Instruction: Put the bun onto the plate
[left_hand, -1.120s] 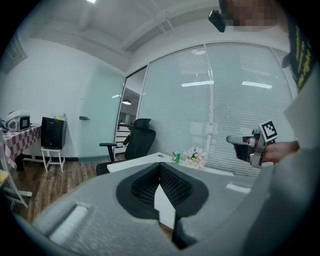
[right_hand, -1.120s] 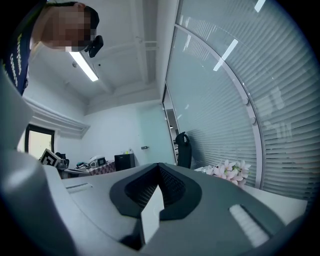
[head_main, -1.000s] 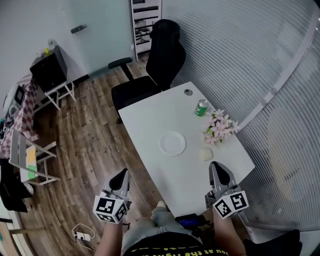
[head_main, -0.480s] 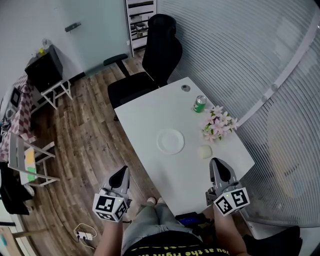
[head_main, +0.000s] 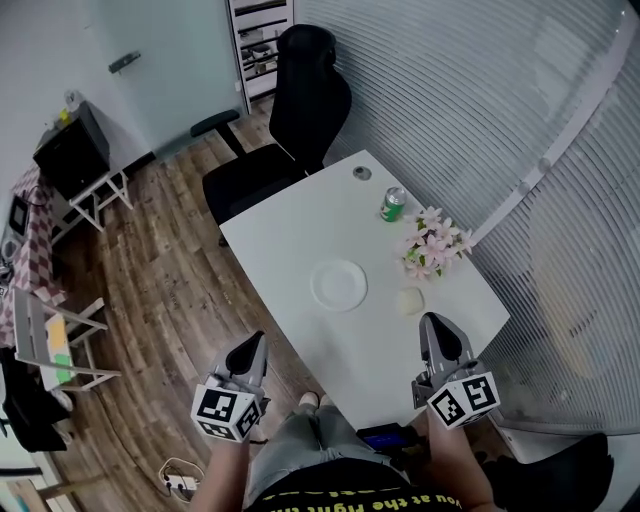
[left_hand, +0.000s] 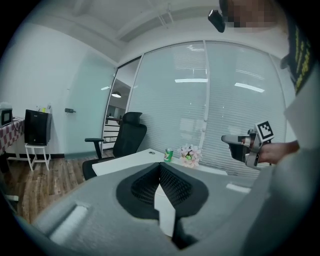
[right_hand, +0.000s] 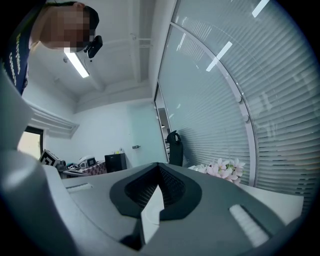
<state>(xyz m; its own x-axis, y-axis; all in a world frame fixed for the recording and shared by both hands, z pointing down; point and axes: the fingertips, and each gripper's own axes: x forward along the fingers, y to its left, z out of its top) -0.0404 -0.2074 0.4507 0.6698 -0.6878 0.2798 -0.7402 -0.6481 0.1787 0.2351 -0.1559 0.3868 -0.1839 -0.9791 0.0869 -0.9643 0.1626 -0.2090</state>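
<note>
A pale round bun (head_main: 410, 301) lies on the white table (head_main: 300, 235), just right of an empty white plate (head_main: 339, 284). Both grippers are held at the table's near end, well short of the bun and the plate. My left gripper (head_main: 256, 342) hangs over the wood floor off the table's left edge, jaws shut and empty; from its own view (left_hand: 160, 167) it points along the table. My right gripper (head_main: 438, 326) is over the near right corner, a short way this side of the bun, also shut with nothing in it (right_hand: 160, 169).
A green can (head_main: 392, 204) and a bunch of pink flowers (head_main: 432, 245) stand along the table's right side by the curved blind-covered glass wall. A black office chair (head_main: 300, 110) is at the far end. Small side tables (head_main: 70, 150) stand on the wood floor to the left.
The left gripper has drifted slightly right, toward the table's edge. The right gripper has stayed put. The head view has shifted, so the table sits a little higher and further left in the picture.
</note>
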